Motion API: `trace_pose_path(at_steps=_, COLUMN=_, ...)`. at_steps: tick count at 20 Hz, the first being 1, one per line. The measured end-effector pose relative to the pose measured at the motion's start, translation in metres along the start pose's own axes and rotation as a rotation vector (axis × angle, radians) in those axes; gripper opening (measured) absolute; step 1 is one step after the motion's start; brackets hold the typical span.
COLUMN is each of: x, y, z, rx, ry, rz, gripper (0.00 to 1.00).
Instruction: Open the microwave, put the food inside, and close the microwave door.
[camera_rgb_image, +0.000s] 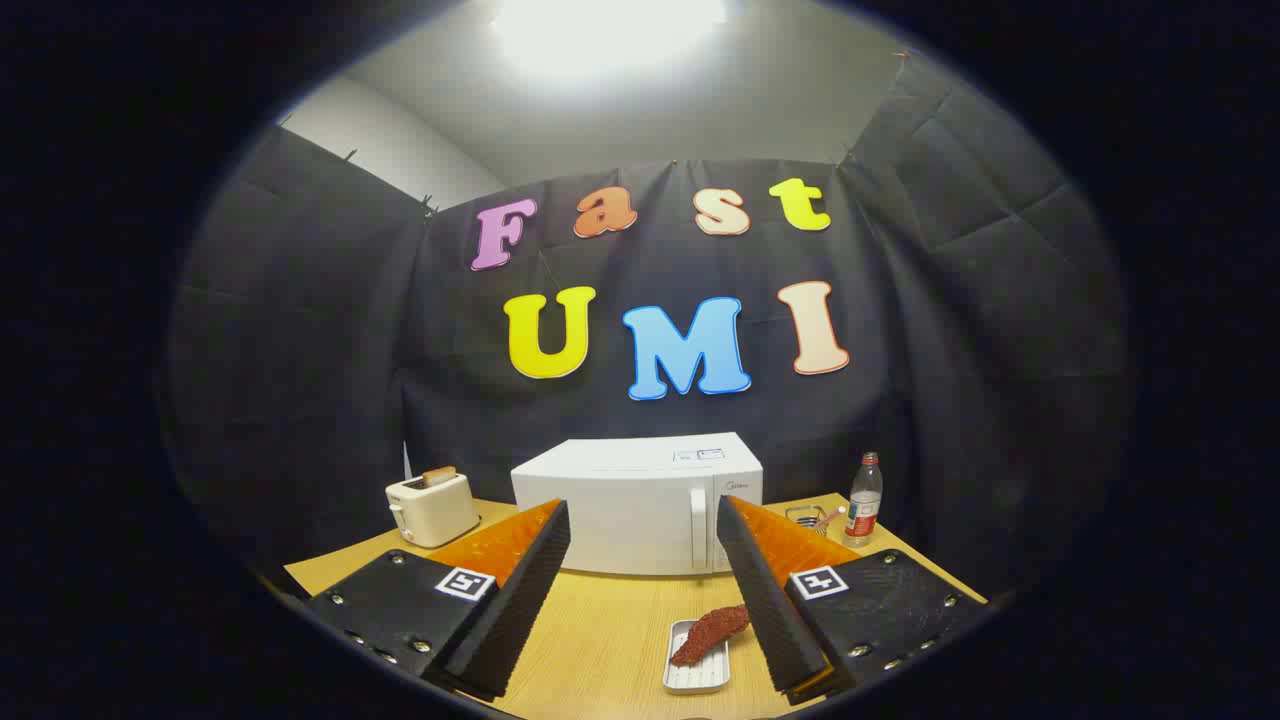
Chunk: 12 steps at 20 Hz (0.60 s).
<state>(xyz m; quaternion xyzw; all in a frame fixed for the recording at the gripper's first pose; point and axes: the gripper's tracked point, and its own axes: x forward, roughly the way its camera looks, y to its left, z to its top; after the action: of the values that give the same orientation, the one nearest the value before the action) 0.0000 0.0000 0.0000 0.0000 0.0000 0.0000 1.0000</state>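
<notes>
A white microwave (640, 515) stands at the back of the wooden table (600, 630) with its door shut and a vertical handle (699, 528) on the door's right side. A small white ribbed tray (697, 668) lies on the table in front of it, carrying a reddish-brown piece of food (708, 633). My gripper (643, 525) is open, with nothing between its fingers. The microwave lies beyond the fingertips. The tray sits low between the fingers, close to the right finger (770, 600).
A cream toaster (432, 508) with a slice of bread in it stands left of the microwave. Right of the microwave are a plastic bottle (864, 499) and a small clear dish with utensils (812, 518). Black cloth walls close in the back and sides.
</notes>
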Motion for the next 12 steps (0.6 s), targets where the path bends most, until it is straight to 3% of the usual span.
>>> trace_pose_path(at_steps=12, x=0.014, y=-0.010, z=-0.012, rx=-0.067, ry=0.019, rz=-0.060, gripper=0.92)
